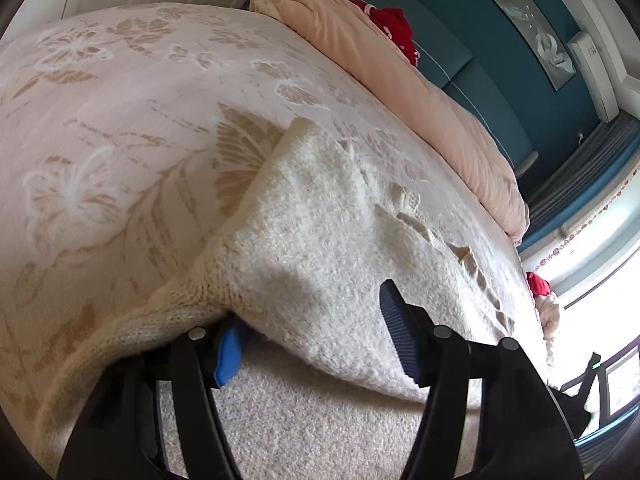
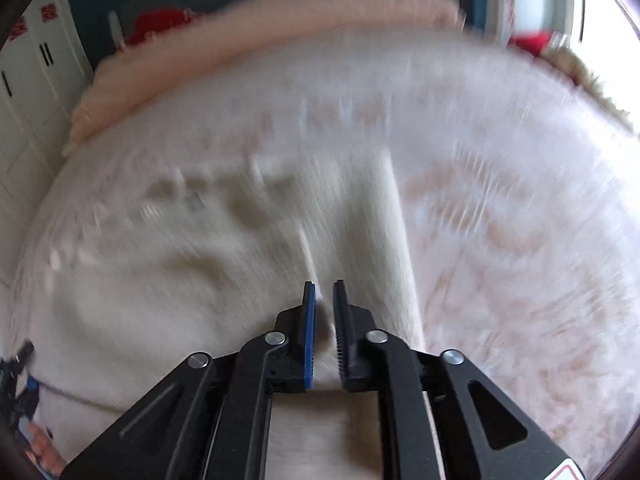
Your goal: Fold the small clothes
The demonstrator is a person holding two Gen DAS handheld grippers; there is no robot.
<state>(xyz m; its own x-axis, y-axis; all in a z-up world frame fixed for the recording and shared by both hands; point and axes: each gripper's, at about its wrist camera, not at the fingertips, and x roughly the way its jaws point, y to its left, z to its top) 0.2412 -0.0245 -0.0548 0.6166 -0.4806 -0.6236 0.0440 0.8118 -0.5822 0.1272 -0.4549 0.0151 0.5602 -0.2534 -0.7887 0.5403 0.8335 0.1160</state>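
A cream knitted sweater (image 1: 320, 220) lies on a pink floral bedspread (image 1: 120, 100). In the left wrist view my left gripper (image 1: 312, 328) is wide open at the sweater's near edge. Its left blue pad (image 1: 230, 356) sits under the lifted hem and the right finger (image 1: 396, 328) rests on top of the knit. In the blurred right wrist view my right gripper (image 2: 324, 320) is shut on a fold of the cream sweater (image 2: 352, 220), which runs away from the pads as a taut strip.
A peach duvet (image 1: 420, 92) is rolled along the far side of the bed, with a red garment (image 1: 396, 32) behind it. A teal headboard (image 1: 480, 40) and a bright window (image 1: 600, 280) lie beyond. White cupboards (image 2: 24, 100) stand at the left.
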